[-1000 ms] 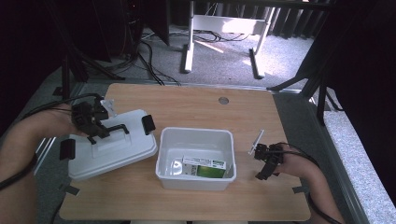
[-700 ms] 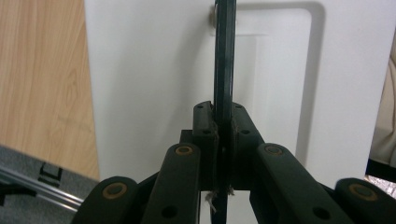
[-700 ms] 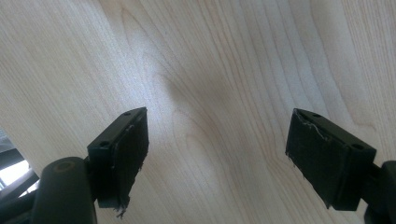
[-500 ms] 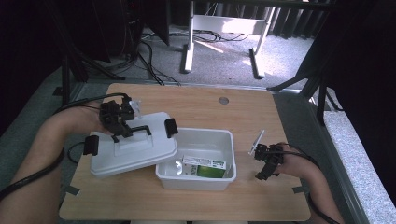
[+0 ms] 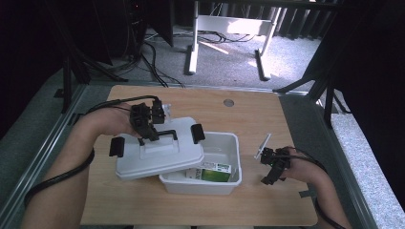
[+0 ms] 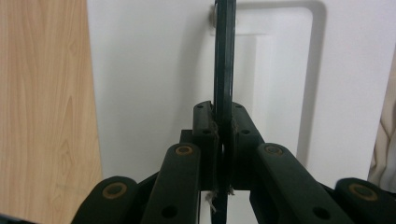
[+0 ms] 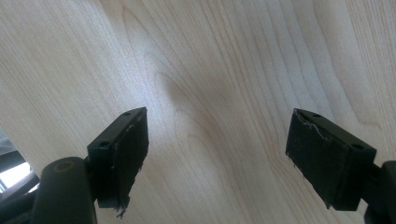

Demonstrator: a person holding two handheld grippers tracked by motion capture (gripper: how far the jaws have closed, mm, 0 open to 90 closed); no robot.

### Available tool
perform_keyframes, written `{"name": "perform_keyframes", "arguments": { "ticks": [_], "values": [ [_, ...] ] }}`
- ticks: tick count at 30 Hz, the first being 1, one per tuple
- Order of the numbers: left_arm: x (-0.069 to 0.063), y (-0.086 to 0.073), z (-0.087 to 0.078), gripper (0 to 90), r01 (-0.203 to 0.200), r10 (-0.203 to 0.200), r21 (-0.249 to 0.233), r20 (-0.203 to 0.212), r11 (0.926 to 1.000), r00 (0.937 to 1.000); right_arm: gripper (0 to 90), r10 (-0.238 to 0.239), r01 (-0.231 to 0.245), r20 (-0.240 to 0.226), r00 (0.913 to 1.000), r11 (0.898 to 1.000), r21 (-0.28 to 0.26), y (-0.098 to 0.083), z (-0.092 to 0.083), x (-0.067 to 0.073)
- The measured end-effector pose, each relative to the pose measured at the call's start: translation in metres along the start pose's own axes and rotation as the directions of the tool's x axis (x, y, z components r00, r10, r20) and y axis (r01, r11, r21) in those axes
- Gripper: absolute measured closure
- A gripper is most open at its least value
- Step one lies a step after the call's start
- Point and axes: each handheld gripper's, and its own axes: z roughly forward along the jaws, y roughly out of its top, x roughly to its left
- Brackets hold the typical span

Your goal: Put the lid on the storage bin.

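While the white plastic lid [image 5: 160, 155] hangs by its dark handle [image 5: 160, 135], it sits tilted over the left part of the open white storage box [image 5: 217, 164], its right edge lapping the box's rim and its left part out over the table [image 5: 267, 112]. The left gripper [image 5: 152, 132] has its jaws clamped together on the thin handle bar, which the left gripper view shows pinched edge-on between the pads [image 6: 205, 133], with the lid's white face [image 6: 149, 79] behind.

I judge the lid to be light and stiff, a moulded shell that keeps its shape when carried from one point, but smooth enough to slide on the box rim. Held only at the centre handle it can swing or tip, so the hold belongs at the middle of the bar, as here; the black latches [image 5: 197, 133] at the ends look hinged and would be a poor place to grip. Setting it square will probably call for levelling it before it comes down.

Inside the box lies a green and white carton [image 5: 210, 172], partly hidden under the lid.

At the right, the right gripper [image 5: 272, 168] rests low by the table's right edge, well apart from the box, its jaws spread wide with nothing but bare wood [image 7: 224, 74] between them.
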Motion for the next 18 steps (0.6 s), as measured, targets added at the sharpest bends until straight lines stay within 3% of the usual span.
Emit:
{"name": "perform_keyframes", "arguments": {
  "ticks": [11,17,18],
  "values": [
    [-0.009,0.037,0.000,84.9,-0.060,0.060,-0.005,0.008,0.9982,0.9982,20.6,0.004,-0.004,-0.001,1.0000,1.000,0.000,-0.002,0.001,0.000],
    [-0.019,0.071,0.002,84.8,-0.112,0.113,-0.019,0.019,0.9935,0.9935,20.6,0.002,-0.002,-0.003,1.0000,1.000,-0.001,-0.002,0.001,0.000],
    [-0.019,0.071,0.002,84.8,-0.112,0.113,-0.019,0.019,0.9935,0.9935,20.6,0.002,-0.002,-0.003,1.0000,1.000,-0.001,-0.002,0.001,0.000]
  ]
}}
